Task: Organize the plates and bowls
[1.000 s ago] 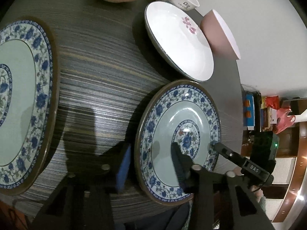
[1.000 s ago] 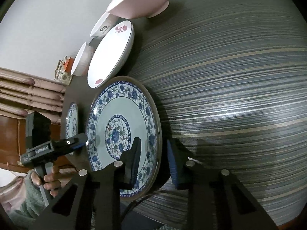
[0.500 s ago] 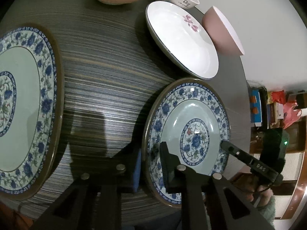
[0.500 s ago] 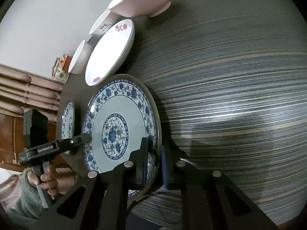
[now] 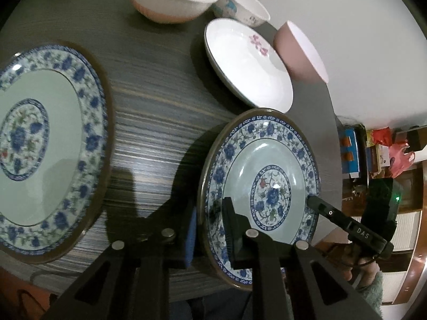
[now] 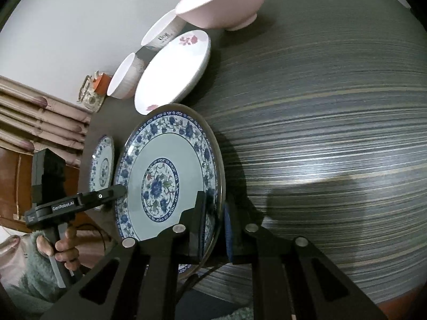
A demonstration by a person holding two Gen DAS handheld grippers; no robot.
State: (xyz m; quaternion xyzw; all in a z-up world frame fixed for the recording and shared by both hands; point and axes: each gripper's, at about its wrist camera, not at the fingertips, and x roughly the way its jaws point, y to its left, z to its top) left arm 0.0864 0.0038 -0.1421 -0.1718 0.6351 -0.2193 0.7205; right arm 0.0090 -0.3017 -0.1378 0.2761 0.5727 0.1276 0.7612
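Note:
A blue-and-white floral plate (image 5: 269,176) is gripped from both sides. My left gripper (image 5: 210,221) is shut on its left rim, one pad under the edge and one on the face. In the right wrist view my right gripper (image 6: 214,213) is shut on the plate's (image 6: 160,165) right rim. The left gripper (image 6: 120,190) bites the opposite rim there, a hand on its handle. The plate sits tilted, casting a shadow on the table. A larger matching plate (image 5: 40,146) lies flat to the left.
On the dark striped table (image 5: 154,106) stand a white plate with pink flowers (image 5: 248,64), a pink bowl (image 5: 299,53), a white bowl with a pink base (image 5: 170,0) and a small white bowl (image 5: 240,5). The table edge runs just right of the held plate.
Both grippers have shut on opposite rims of the smaller blue plate. The plate has since come up off the table a little, and the left view has shifted.

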